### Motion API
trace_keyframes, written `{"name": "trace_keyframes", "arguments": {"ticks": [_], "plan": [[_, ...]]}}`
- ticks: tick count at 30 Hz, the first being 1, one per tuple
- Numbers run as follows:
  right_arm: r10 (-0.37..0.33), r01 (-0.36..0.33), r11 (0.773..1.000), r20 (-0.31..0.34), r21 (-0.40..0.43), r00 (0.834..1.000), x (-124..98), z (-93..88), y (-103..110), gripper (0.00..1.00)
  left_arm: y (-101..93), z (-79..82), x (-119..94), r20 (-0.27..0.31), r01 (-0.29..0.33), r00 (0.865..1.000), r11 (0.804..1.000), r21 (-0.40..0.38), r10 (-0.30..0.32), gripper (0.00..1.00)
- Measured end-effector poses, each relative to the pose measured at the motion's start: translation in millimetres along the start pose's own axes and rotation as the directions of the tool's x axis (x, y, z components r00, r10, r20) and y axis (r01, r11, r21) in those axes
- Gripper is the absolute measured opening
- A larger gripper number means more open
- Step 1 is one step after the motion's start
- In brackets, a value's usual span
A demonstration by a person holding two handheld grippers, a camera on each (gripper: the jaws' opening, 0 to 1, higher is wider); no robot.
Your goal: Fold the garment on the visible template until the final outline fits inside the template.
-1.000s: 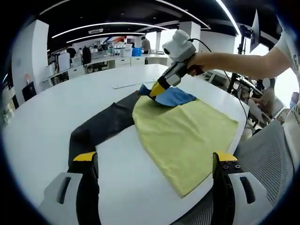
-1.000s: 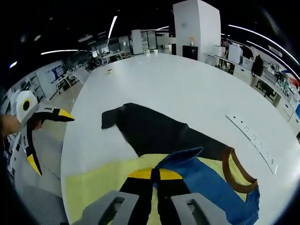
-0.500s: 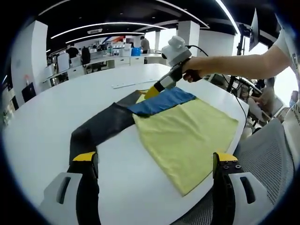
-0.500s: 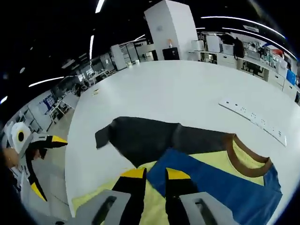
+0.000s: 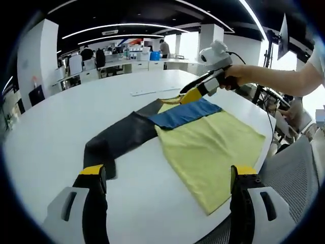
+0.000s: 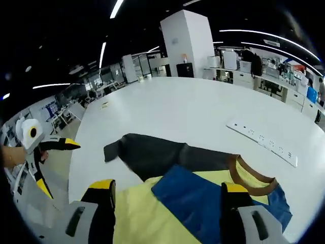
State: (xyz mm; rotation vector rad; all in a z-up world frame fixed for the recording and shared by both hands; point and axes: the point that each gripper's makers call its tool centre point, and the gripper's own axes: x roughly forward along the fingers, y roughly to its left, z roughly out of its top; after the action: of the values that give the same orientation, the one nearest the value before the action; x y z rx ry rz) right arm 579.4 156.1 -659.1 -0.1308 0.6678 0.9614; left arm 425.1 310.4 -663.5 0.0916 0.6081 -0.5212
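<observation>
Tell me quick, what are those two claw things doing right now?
Left gripper: open, holding nothing.
Right gripper: open above the garment, holding nothing.

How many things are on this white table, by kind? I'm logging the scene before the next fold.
Garment (yellow, blue sleeve, dark sleeve, brown collar): 1
White power strip: 1
Hand-held grippers over the table: 2, the left hand-held gripper and the right hand-held gripper
Total: 4
</observation>
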Motion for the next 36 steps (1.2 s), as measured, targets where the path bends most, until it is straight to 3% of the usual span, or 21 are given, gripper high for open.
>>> {"name": "trace_keyframes", "arguments": {"ticks": [2,11,18,21,24,31,32,34,36], "plan": [[-0.002,0.002,1.000,0.028,-0.007,1.000,-8,2.7,0,0.99,5.6,0.6,-1,0.004,-0.011,1.000,1.000,-0.007,0.011,0.99],[-0.022,0.024,0.998,0.039,-0.062,0.999,-45,-2.4,-6,0.99,33.3,-1.2,-1,0.008,-0.076,0.997,0.992,-0.105,0.077,0.97],[-0.032,0.035,0.998,0.063,-0.047,0.997,-71,-12.0,-8,0.99,65.8,-0.7,-2,0.003,-0.199,0.979,0.963,-0.184,0.203,0.88],[-0.034,0.037,0.998,0.065,-0.049,0.997,-79,-18.5,-8,0.99,83.0,-6.4,-1,-0.019,-0.276,0.959,0.919,-0.281,0.282,0.78],[-0.045,0.050,0.996,0.063,-0.073,0.997,-85,-24.3,-8,0.99,88.2,-8.7,5,-0.015,-0.276,0.958,0.915,-0.295,0.285,0.71],[-0.066,0.072,0.993,0.065,-0.097,0.996,-99,-35.2,-5,0.99,108.1,-20.3,14,-0.041,-0.378,0.919,0.848,-0.371,0.392,0.58],[-0.070,0.076,0.992,0.064,-0.098,0.995,-102,-38.1,-4,0.99,113.9,-24.5,14,-0.055,-0.409,0.905,0.824,-0.393,0.423,0.54],[-0.067,0.073,0.992,0.061,-0.101,0.996,-106,-43.5,-1,0.99,116.0,-28.1,18,-0.059,-0.401,0.902,0.782,-0.478,0.427,0.45],[-0.072,0.077,0.991,0.055,-0.107,0.996,-110,-48.8,1,0.99,126.8,-35.1,19,-0.061,-0.408,0.887,0.714,-0.569,0.458,0.38]]}}
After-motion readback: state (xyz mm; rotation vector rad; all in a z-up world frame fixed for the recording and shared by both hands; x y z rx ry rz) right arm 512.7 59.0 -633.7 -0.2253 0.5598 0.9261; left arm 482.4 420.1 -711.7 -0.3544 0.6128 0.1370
